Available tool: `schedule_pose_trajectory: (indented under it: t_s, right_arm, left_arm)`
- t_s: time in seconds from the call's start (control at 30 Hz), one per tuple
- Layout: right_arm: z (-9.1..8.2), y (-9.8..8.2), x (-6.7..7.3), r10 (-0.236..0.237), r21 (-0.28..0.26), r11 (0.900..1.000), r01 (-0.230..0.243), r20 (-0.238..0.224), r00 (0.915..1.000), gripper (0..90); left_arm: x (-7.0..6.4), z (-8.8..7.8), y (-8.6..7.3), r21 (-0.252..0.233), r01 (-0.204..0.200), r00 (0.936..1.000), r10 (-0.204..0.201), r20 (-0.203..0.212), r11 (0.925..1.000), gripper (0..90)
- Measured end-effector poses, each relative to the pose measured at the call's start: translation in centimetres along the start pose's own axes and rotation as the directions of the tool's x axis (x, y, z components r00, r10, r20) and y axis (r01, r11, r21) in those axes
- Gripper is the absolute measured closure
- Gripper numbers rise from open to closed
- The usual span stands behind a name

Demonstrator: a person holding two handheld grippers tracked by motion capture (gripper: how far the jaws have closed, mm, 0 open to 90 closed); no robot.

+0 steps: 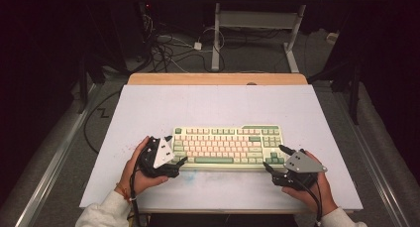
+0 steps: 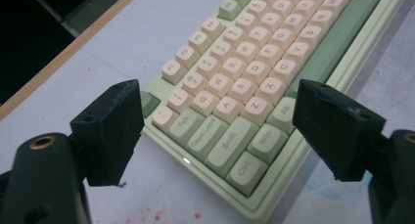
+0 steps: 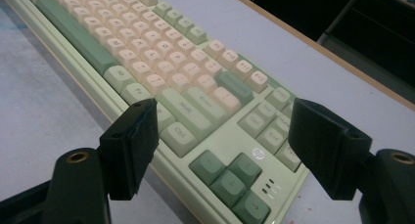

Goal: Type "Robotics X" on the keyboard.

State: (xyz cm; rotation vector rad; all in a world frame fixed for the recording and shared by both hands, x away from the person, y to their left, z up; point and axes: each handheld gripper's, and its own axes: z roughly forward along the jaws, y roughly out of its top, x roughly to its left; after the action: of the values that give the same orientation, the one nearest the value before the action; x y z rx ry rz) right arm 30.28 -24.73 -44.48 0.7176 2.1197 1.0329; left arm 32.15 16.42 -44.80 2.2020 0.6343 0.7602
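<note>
While the white desk (image 1: pixel 148 108) carries it near the front edge, the green-and-cream keyboard (image 1: pixel 228 145) lies with its long axis parallel to that edge. The left gripper (image 1: pixel 179 161) sits at its left front corner, the right gripper (image 1: pixel 273 158) at its right front corner, both released, jaws spread and apparently clear of the case. Neither looks clearly nearer.
</note>
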Motion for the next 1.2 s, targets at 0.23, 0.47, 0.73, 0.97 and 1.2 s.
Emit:
schedule_pose_trajectory:
  t_s: [0.23, 0.47, 0.73, 0.97, 1.2]
  right_arm:
    - [0.1, 0.0, -0.1, 0.012, 0.004, 1.000, -0.012, -0.017, 0.9998, 27.6]
    - [0.7, 0.3, -0.1, 0.003, 0.013, 1.000, -0.002, -0.025, 0.9997, 28.7]
    - [1.4, 1.3, -0.5, 0.016, 0.018, 1.000, -0.016, -0.050, 0.9986, 38.9]
    - [2.1, 2.5, -0.4, 0.033, 0.019, 0.999, -0.031, -0.125, 0.9916, 64.0]
    - [3.9, 3.6, -0.1, 0.028, 0.058, 0.998, -0.017, -0.176, 0.9840, 81.7]
  left_arm:
    - [0.3, -0.7, -1.8, 0.026, 0.051, 0.9982, -0.050, -0.032, 0.9984, 18.2]
    - [0.1, -1.1, -3.2, 0.061, 0.064, 0.9975, -0.062, -0.034, 0.9961, 18.2]
    - [0.0, -1.4, -4.2, 0.091, 0.080, 0.9967, -0.079, -0.021, 0.9926, 18.2]
    - [0.0, -1.3, -4.1, 0.090, 0.097, 0.9953, -0.095, -0.020, 0.9913, 18.2]
    - [0.0, -1.0, -4.2, 0.103, 0.096, 0.9954, -0.096, -0.006, 0.9901, 18.2]
